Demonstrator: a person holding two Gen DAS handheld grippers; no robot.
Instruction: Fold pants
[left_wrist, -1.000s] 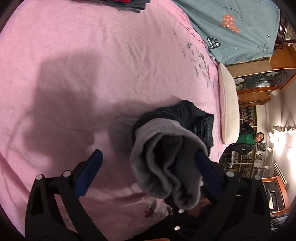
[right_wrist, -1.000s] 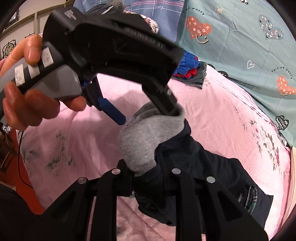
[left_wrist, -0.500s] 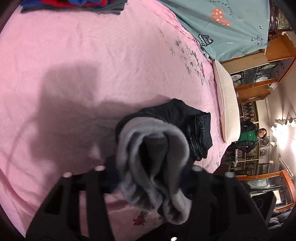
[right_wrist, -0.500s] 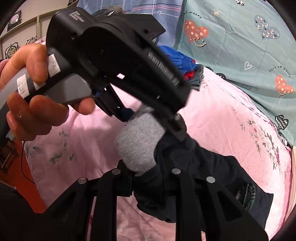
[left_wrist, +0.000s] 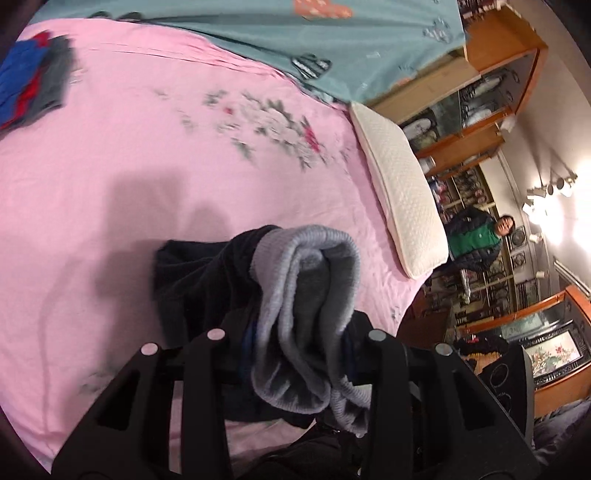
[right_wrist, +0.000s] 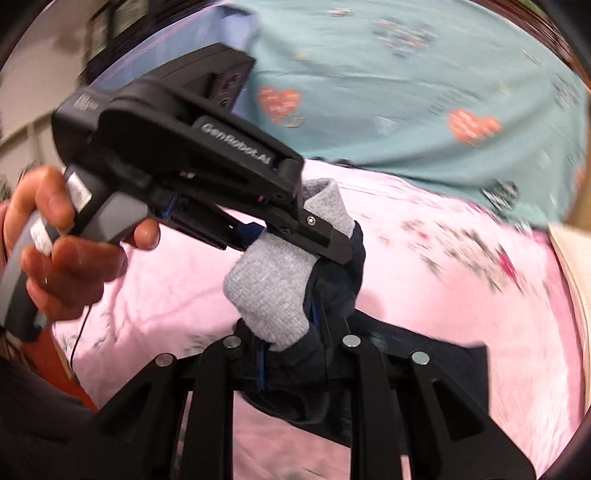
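Dark navy pants (left_wrist: 192, 280) with grey ribbed cuffs (left_wrist: 306, 295) hang over the pink bed sheet (left_wrist: 147, 155). My left gripper (left_wrist: 295, 339) is shut on the bunched grey cuffs; its fingertips are hidden in the cloth. In the right wrist view the left gripper (right_wrist: 295, 236) clamps the grey cuff (right_wrist: 273, 291) from the upper left. My right gripper (right_wrist: 291, 350) is shut on the same end of the pants, just below the cuff. The rest of the pants (right_wrist: 424, 354) trails down onto the sheet at the right.
A stack of folded clothes (left_wrist: 33, 81) lies at the far left of the bed. A teal blanket (left_wrist: 332, 44) covers the far side. A white pillow (left_wrist: 399, 177) lies on the right edge. Wooden cabinets (left_wrist: 480, 92) and a person (left_wrist: 476, 236) are beyond the bed.
My left gripper was open around the cuffs and has shut on them. Both grippers have lifted the pants end and swung toward the pillow side.
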